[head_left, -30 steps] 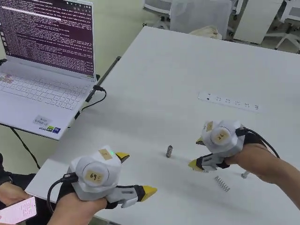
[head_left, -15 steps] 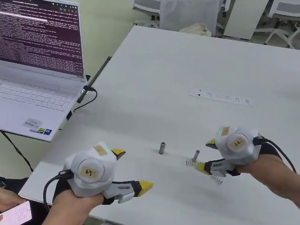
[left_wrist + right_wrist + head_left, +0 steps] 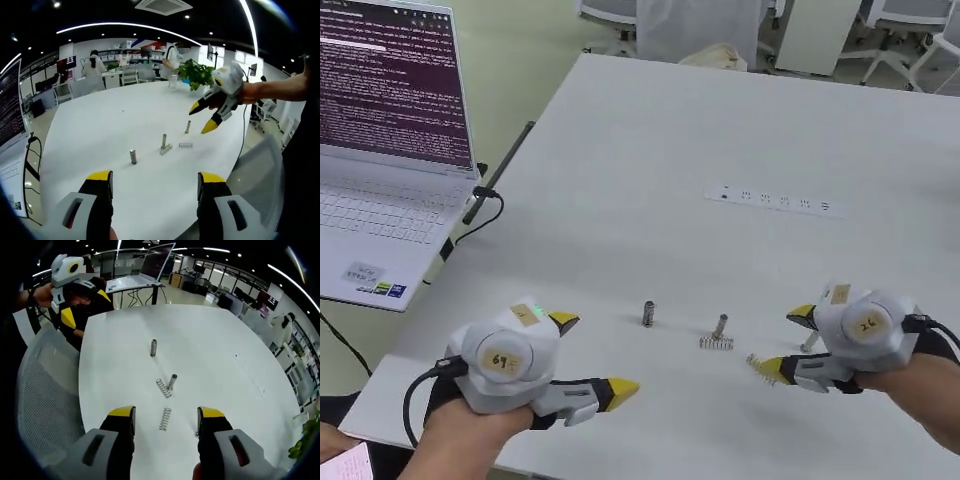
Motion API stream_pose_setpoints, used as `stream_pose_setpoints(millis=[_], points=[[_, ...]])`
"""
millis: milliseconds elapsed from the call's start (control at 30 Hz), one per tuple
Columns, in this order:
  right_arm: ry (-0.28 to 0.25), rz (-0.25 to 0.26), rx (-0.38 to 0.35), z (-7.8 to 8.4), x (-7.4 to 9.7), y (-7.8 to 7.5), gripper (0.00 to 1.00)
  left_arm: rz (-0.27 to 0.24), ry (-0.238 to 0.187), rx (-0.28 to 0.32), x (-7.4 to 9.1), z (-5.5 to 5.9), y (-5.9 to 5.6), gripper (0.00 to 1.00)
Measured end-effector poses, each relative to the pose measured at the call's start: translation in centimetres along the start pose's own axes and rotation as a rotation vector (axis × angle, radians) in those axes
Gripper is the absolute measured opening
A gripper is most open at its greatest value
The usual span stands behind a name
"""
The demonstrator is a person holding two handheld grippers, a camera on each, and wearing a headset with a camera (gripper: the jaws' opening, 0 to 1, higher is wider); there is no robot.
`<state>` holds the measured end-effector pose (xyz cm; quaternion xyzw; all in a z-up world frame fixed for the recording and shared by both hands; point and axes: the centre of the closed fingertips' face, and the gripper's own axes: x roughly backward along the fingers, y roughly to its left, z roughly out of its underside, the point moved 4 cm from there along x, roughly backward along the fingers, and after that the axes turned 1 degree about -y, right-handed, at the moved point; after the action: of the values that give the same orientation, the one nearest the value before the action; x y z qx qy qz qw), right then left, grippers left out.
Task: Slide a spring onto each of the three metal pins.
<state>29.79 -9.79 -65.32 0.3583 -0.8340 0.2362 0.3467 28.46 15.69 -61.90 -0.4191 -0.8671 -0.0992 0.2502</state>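
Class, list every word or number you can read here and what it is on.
"69": round label on the left gripper.
Round label on the right gripper: two characters, too blurred to read.
Text on the laptop screen: too small to read.
Print on the laptop stickers: too small to read.
Markings on the power strip: too small to read.

white table (image 3: 650, 150) with power strip (image 3: 775, 200), upright pins (image 3: 720, 326) and two loose springs (image 3: 716, 343)
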Motion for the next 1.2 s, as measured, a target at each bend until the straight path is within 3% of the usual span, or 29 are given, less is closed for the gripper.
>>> stream_pose_setpoints(millis=[700, 1200], points=[[-0.06, 0.065, -0.142, 3.5, 3.5, -0.4, 0.52, 0.051, 0.004, -0.034, -2.4, -1.4, -1.3, 0.65], [-0.075, 0.067, -0.217, 4.8, 4.1, -0.6, 0.57, 0.076, 0.017, -0.046, -3.9, -1.7, -1.8, 0.66]])
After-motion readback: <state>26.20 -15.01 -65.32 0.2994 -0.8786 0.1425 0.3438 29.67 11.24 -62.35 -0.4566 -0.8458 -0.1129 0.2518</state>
